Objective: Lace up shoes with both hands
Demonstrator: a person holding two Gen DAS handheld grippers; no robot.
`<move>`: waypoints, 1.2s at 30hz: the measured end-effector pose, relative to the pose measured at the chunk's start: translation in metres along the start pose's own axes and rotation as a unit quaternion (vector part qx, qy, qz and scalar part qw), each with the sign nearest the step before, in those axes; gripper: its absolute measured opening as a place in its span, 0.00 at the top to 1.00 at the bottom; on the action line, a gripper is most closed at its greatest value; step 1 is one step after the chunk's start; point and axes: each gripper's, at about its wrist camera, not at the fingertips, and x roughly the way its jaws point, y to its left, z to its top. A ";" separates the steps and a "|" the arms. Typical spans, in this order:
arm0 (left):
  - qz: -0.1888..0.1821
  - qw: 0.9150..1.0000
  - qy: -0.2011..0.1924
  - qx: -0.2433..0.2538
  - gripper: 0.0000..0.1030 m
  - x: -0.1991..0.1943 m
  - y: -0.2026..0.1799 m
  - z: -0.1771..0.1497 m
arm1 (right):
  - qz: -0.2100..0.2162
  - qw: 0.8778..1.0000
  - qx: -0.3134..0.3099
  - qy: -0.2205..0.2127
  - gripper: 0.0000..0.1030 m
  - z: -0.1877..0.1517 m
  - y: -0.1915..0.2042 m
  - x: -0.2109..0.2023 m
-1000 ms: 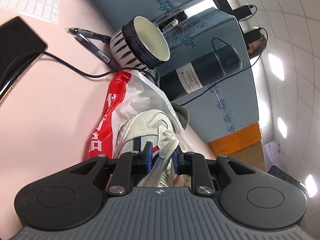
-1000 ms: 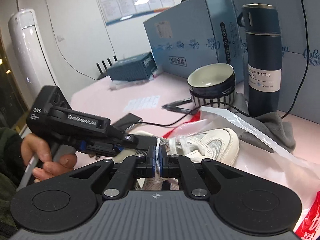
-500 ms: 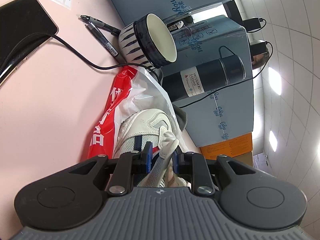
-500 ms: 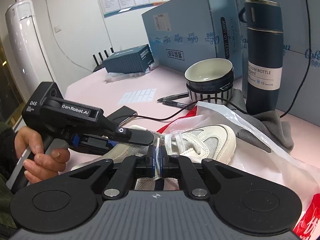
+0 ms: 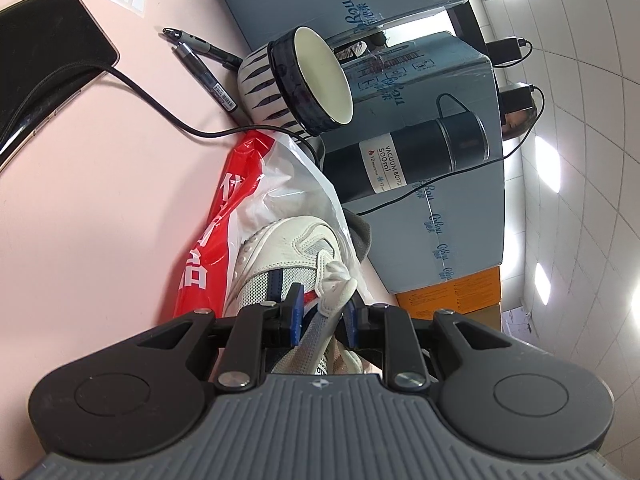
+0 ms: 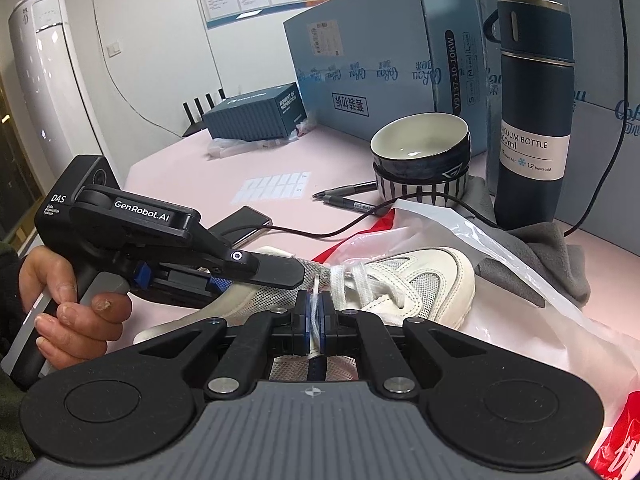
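White mesh-and-leather sneaker [image 6: 404,280] lies on a red-and-white plastic bag [image 6: 500,280] on the pink worktop [image 6: 192,168], toe toward the far boxes. Right gripper [image 6: 316,316]: jaws clenched on a white flat lace [image 6: 316,312] at the shoe's throat. Left gripper [image 5: 322,314], held by a hand [image 6: 68,304]: blue pads grasp the grey tongue [image 5: 316,336], lace loop just beyond. Behind the bag: grey cloth [image 6: 536,252], two black pens [image 6: 348,196], stacked striped bowls [image 6: 420,160], dark-blue vacuum bottle [image 6: 532,112] upright. Blue cardboard boxes [image 6: 380,56] line the worktop's far edge.
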 end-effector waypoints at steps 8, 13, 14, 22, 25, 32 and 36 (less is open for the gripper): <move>-0.007 1.000 0.000 -0.014 0.81 -0.002 0.003 0.000 | -0.001 1.000 -0.001 -0.009 0.96 0.002 0.002 0.003; -0.012 1.000 0.002 -0.024 0.80 -0.003 0.004 0.000 | -0.010 1.000 -0.018 -0.011 0.96 0.004 0.006 0.006; -0.013 1.000 0.003 -0.022 0.79 -0.003 0.003 0.000 | -0.016 0.999 -0.031 -0.011 0.96 0.004 0.009 0.007; -0.038 0.998 -0.002 -0.043 0.67 -0.008 0.005 0.003 | -0.054 0.991 -0.126 -0.015 0.96 0.003 0.026 0.014; -0.037 0.998 -0.002 -0.046 0.66 -0.009 0.005 0.003 | -0.058 0.989 -0.135 -0.013 0.94 0.003 0.027 0.014; -0.033 0.999 0.014 0.040 0.50 -0.020 -0.015 0.008 | -0.059 0.983 -0.173 0.012 0.73 0.006 0.039 0.006; 0.012 0.980 0.031 0.196 0.48 -0.028 -0.046 0.002 | -0.064 0.985 -0.161 0.023 0.74 0.006 0.040 0.003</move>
